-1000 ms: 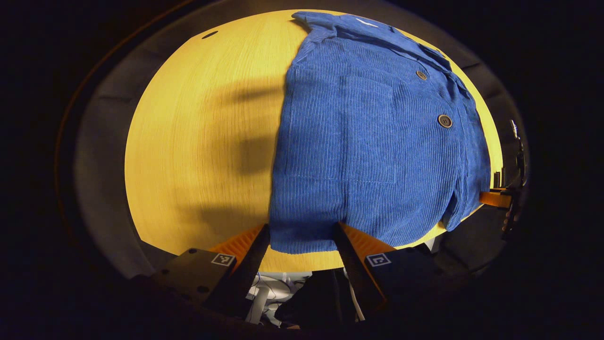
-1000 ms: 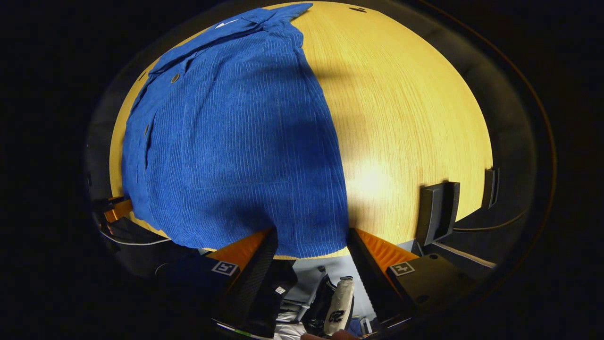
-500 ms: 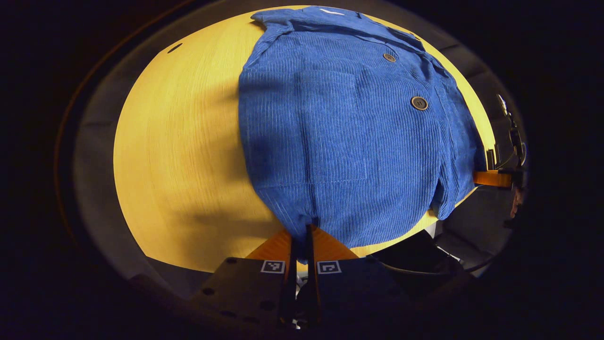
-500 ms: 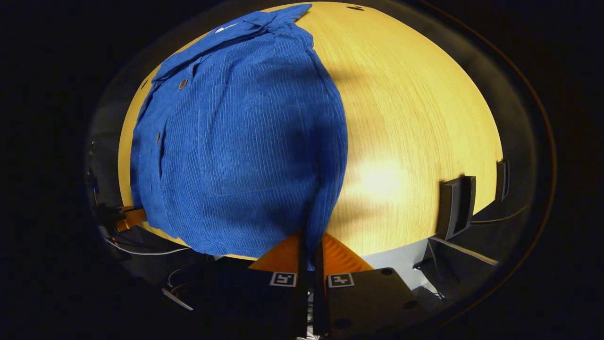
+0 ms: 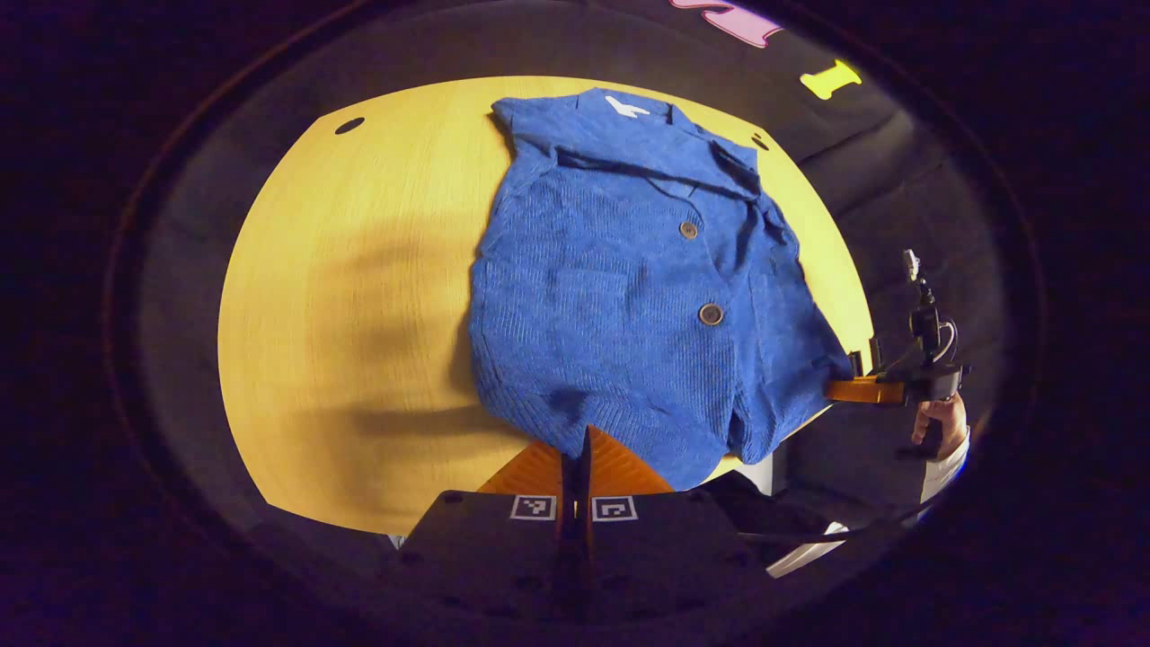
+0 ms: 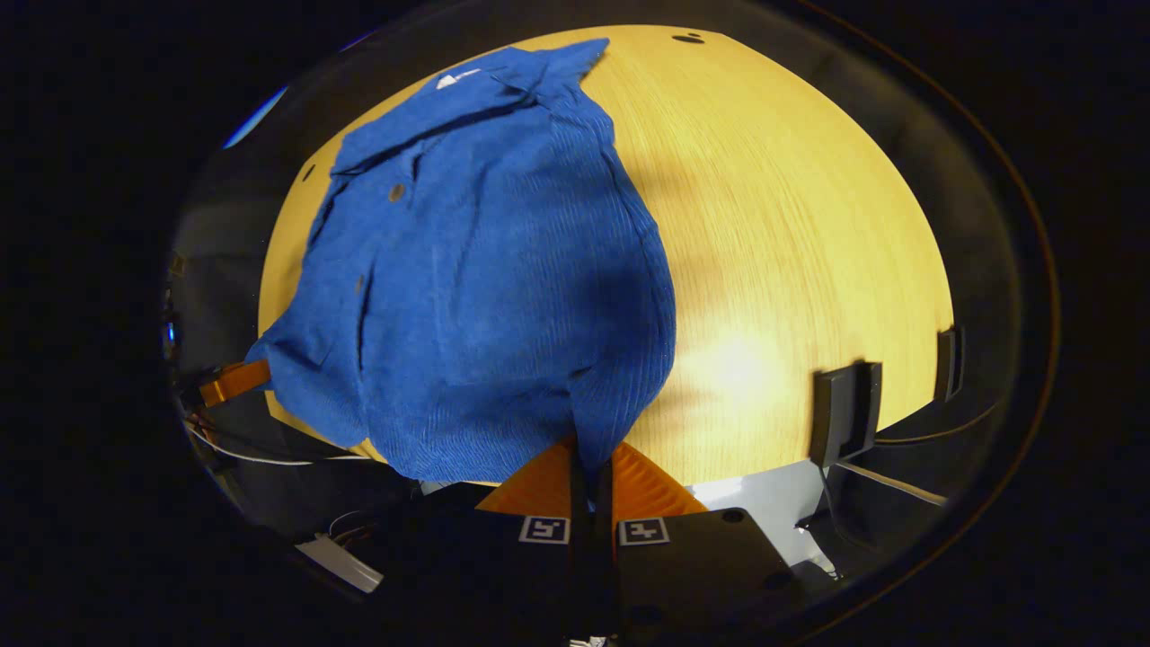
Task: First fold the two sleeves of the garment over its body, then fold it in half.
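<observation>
A round, light wooden table [image 5: 359, 296] carries a blue corduroy garment [image 5: 620, 296], collar at the far edge, hem bunched at the near rim. Dark upright brackets [image 6: 844, 409] stand at the table's near edge.

Left gripper [image 5: 575, 449]: dark flat body plates seen at 6 o'clock in the left gripper view, each marked with a small square black-and-white tag; round screw holes noted on the left plate.

Right gripper [image 6: 591, 467]: the same dark plates seen at 6 o'clock in the right gripper view, two square tags side by side, screw holes on the right plate.

At 3 o'clock in the left gripper view, a hand [image 5: 934, 420] is seen with a white sleeve cuff [image 5: 945, 460]. Above it a dark mount with a looped cable is carried.
</observation>
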